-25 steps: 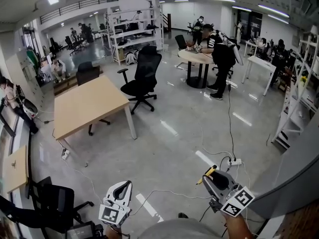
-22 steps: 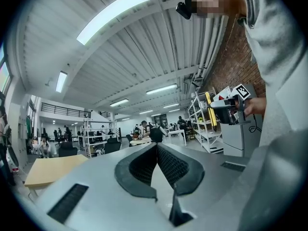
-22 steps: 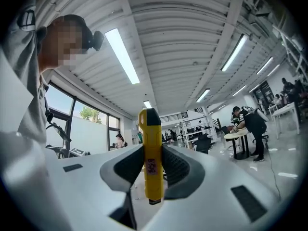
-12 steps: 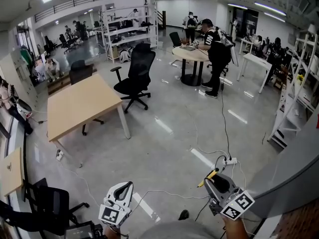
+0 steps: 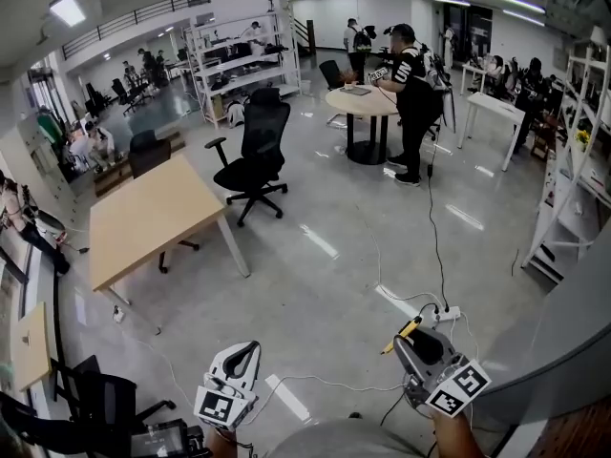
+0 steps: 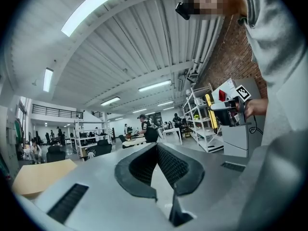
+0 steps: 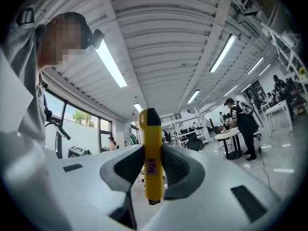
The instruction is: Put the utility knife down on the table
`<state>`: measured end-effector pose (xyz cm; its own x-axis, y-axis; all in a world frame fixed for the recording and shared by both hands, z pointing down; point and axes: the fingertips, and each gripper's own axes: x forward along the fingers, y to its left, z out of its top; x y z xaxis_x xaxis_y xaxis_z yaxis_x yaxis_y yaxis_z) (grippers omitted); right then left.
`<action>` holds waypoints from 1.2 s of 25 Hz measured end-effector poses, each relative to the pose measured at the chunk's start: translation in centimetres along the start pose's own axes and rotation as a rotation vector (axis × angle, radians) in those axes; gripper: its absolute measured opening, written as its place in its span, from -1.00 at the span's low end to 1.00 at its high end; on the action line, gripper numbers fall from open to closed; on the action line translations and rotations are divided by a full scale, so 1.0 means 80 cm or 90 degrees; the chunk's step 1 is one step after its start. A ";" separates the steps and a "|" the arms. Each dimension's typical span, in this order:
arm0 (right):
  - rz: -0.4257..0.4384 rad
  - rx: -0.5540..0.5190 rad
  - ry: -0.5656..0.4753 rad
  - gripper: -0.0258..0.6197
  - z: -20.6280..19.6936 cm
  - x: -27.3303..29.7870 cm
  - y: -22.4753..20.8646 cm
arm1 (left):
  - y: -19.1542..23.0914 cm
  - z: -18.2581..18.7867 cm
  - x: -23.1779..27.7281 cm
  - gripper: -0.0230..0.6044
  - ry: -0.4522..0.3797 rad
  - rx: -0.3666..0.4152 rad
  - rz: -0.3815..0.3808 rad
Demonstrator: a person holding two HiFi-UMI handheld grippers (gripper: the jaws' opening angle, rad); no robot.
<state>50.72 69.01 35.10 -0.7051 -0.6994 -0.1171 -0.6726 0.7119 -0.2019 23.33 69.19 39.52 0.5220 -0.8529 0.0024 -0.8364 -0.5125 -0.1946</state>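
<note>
Two handheld grippers low in the head view, above glossy grey floor point(image 5: 325, 284). Right gripper point(image 5: 409, 338) at lower right, fingers clamped on slim yellow utility knife point(image 7: 151, 158) with black tip, upright between them. Left gripper point(image 5: 245, 351) at lower left, fingers closed together, empty. Light wooden table point(image 5: 153, 219) at middle left, well apart from both.

Your top point(image 5: 325, 442): light grey. Your left gripper point(image 5: 241, 353), right gripper point(image 5: 412, 343): pale grey shells, black ribbed pads point(image 6: 144, 165), black-white marker cubes point(image 5: 217, 406).
</note>
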 end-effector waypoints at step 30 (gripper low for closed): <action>-0.074 0.022 -0.001 -0.56 0.000 0.044 -0.213 | 0.002 -0.014 0.266 -0.91 0.012 0.027 -0.113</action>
<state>59.71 54.47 38.11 -0.6221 -0.7775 -0.0923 -0.7417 0.6230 -0.2484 34.16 50.84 40.66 0.6576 -0.7510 0.0592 -0.7231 -0.6513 -0.2300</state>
